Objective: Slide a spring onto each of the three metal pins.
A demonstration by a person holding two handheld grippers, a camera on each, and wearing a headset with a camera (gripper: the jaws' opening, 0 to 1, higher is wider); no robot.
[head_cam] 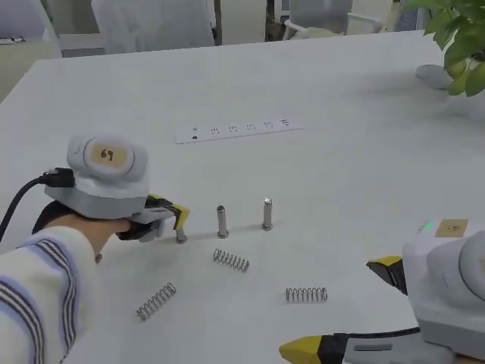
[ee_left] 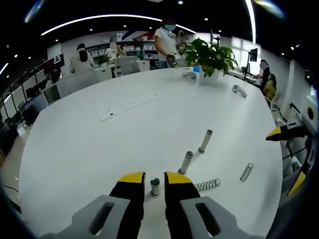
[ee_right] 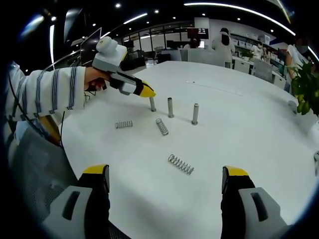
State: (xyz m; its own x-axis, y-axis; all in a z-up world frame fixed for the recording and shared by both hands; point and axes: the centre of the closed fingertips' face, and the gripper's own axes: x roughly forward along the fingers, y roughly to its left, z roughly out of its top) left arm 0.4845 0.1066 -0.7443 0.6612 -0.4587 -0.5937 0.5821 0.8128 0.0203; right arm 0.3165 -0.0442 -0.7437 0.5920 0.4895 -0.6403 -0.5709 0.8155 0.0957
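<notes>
Your left claw (ee_left: 155,178) straddles the end pin (ee_left: 155,186), jaws slightly apart; your right claw (ee_right: 164,173) gapes wide. The springs (head_cam: 231,261) lying loose on the desk (head_cam: 341,152) look light and squashy, so pinch one gently mid-coil.

The left gripper (ee_left: 155,180) is pale grey with black jaws tipped in yellow, and the right gripper (head_cam: 345,309), at the lower right of the head view, has the same grey, black and yellow. At lower left the sleeve (head_cam: 38,292) is white with dark stripes. The pins (head_cam: 222,221) and springs (head_cam: 231,261) are silver on a white table (head_cam: 341,152); the plant (head_cam: 461,42) at upper right is green
</notes>
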